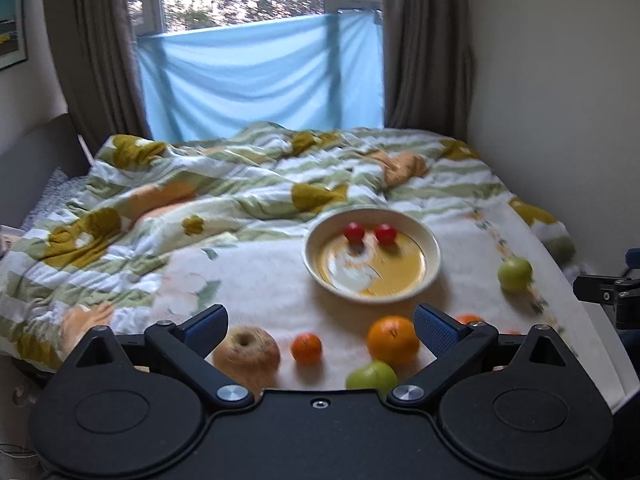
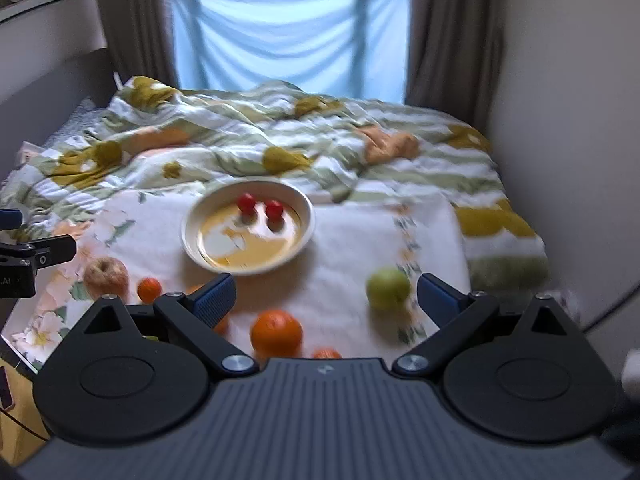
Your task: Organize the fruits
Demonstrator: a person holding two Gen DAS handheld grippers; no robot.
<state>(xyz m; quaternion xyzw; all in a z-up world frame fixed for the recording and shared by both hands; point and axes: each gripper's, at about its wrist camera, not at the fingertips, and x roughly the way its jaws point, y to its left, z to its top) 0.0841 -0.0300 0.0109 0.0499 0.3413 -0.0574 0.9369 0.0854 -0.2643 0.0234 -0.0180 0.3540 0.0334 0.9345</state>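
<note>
A cream bowl (image 1: 430, 248) with a yellow inside sits on the bed and holds two small red fruits (image 1: 354, 232); the bowl also shows in the right wrist view (image 2: 188, 236). In front of it lie a pale apple (image 1: 246, 354), a small mandarin (image 1: 306, 347), a large orange (image 1: 393, 340), a green apple (image 1: 371, 376) and, at the right, another green apple (image 1: 515, 274). My left gripper (image 1: 320, 330) is open and empty above the near fruits. My right gripper (image 2: 325, 296) is open and empty, with the orange (image 2: 276, 333) and a green apple (image 2: 388, 288) between its fingers' lines.
The fruits lie on a white floral cloth (image 1: 264, 288) over a rumpled green and yellow duvet (image 1: 168, 188). A wall (image 1: 560, 80) runs along the bed's right side. Curtains and a window with a blue sheet (image 1: 260, 76) stand behind. The bed's front edge is close.
</note>
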